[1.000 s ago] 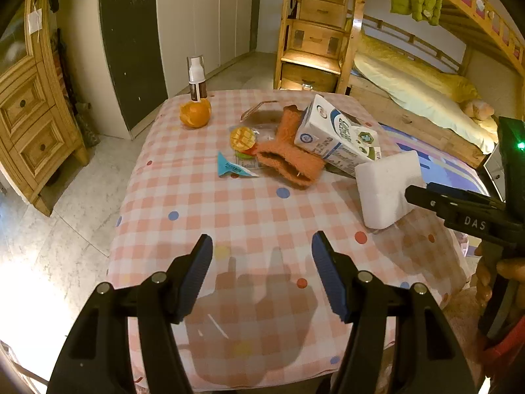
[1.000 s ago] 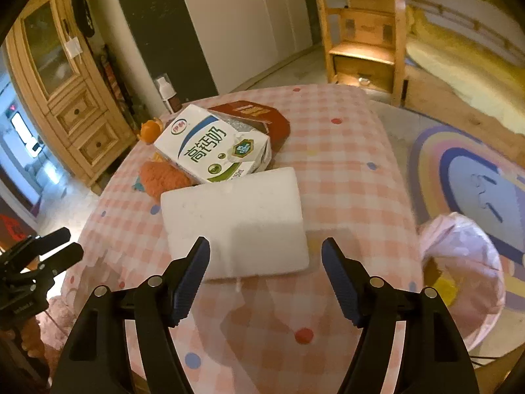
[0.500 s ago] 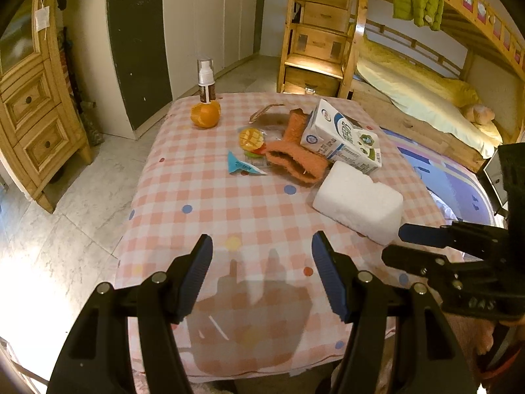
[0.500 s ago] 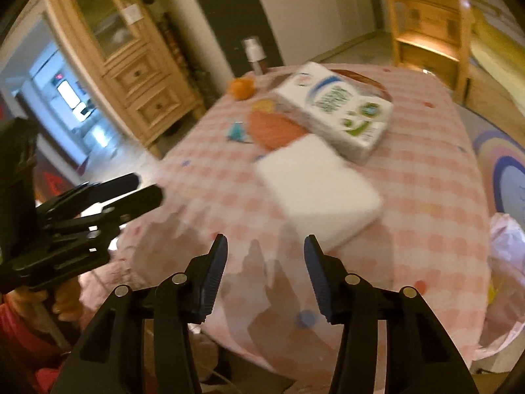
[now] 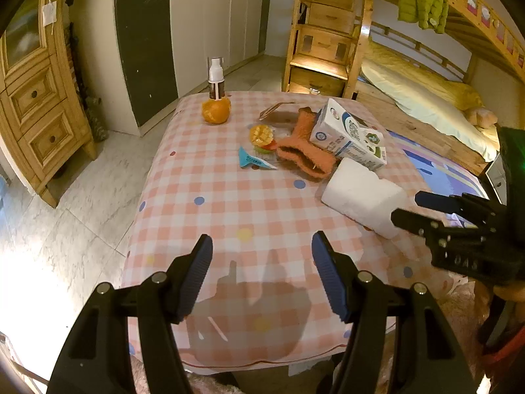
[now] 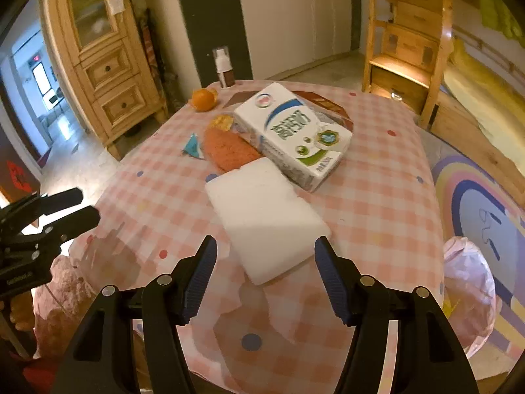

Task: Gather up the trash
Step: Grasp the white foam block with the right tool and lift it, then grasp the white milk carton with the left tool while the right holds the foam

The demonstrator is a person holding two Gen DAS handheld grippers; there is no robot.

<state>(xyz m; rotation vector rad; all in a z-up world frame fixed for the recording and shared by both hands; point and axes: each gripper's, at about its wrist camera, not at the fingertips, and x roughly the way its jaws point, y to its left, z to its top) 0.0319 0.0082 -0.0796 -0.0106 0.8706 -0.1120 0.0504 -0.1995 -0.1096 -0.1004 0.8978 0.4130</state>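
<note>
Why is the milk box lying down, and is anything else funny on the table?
The milk carton lies tipped on its side, leaning on a fuzzy orange cloth and a clear wrapper. The white foam block sits crooked against it, with the open right tool just before it. A torn blue wrapper scrap lies loose. Nothing looks spilled.

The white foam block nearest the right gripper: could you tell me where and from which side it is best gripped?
Grip the white foam block across its short width at the near end, coming in low from the table's near edge with the right gripper. It lies flat, its near corner points between the open jaws, and its far end abuts the milk carton.
</note>
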